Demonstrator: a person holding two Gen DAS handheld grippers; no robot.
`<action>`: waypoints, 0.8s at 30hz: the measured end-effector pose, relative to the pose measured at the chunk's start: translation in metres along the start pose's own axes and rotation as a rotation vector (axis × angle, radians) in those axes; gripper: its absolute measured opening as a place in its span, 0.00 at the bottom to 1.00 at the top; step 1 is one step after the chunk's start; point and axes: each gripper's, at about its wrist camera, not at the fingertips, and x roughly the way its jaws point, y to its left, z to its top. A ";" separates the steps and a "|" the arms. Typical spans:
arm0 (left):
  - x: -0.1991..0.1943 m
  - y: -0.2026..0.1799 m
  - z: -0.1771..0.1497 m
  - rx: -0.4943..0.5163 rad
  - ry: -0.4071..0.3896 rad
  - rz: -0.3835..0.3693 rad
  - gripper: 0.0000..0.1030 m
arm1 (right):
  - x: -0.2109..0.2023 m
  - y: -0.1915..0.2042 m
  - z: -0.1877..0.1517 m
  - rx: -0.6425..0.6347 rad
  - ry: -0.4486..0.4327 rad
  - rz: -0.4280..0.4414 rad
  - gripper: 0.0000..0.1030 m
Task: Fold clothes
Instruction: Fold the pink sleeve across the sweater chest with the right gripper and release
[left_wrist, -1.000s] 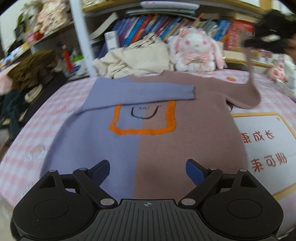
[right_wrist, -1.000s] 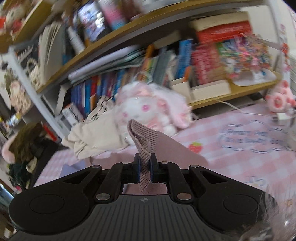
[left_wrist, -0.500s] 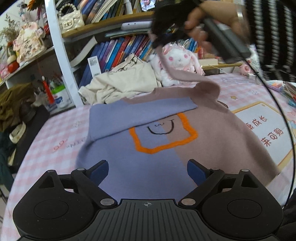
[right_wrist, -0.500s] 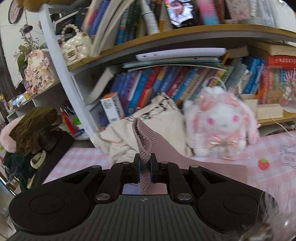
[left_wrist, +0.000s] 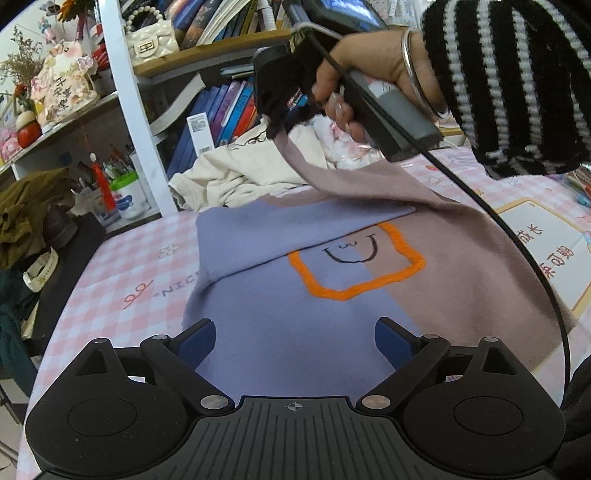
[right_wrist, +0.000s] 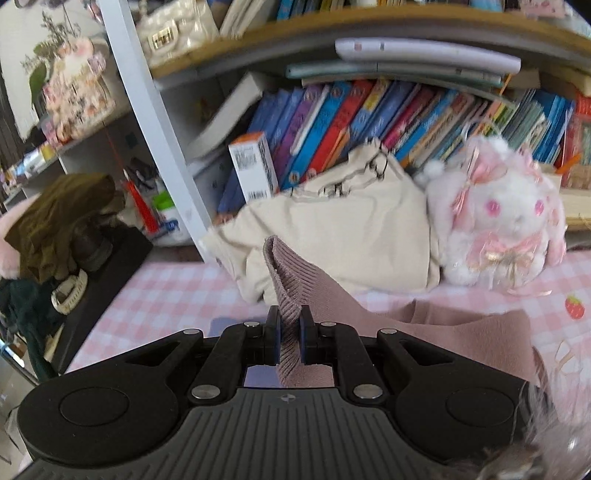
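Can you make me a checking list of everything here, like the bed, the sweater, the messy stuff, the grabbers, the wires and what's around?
Surface: pink checked cover, with a printed sheet at the right edge.
Job's things: two-tone sweater lies flat; its purple sleeve is folded across the chest, its mauve sleeve is lifted.
Clutter: cream garment and plush bunny at the far edge.
Grippers: left gripper open and empty over the hem; right gripper shut on the mauve sleeve's cuff.
Cables: black cable hangs from the right gripper across the sweater.
Surroundings: bookshelf behind; dark clothes pile at left.
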 end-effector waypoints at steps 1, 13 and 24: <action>0.000 0.001 0.000 -0.002 0.002 0.001 0.92 | 0.004 0.000 -0.002 -0.001 0.011 -0.003 0.09; 0.005 -0.005 0.003 0.009 0.002 -0.016 0.92 | -0.007 0.001 -0.015 -0.038 -0.008 0.149 0.40; 0.009 -0.013 0.005 0.043 -0.005 -0.026 0.92 | -0.045 -0.044 -0.058 -0.030 0.072 0.006 0.40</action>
